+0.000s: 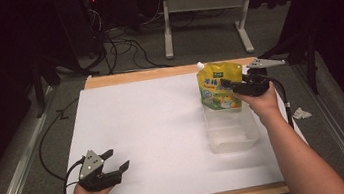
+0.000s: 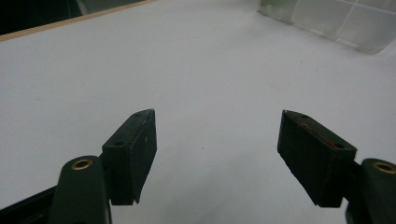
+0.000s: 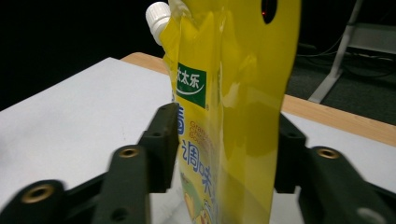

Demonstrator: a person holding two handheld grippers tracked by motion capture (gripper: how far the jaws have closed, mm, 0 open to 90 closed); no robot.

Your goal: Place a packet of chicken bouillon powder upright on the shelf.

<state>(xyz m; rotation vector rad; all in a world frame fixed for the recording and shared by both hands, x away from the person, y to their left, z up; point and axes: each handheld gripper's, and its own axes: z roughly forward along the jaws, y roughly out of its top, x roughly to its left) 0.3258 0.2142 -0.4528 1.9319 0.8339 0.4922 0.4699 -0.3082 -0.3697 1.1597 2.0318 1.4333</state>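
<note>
Placing step in hand: right gripper fingers parted around pouch, standing in tub at two o'clock; left gripper open, idle; next, withdraw clear without tipping it.

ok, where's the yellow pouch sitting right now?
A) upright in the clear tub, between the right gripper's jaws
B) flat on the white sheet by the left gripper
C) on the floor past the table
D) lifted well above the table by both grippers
A: the yellow pouch stands upright with its base in the clear tub, and the right gripper has a jaw on either side of it.
</note>
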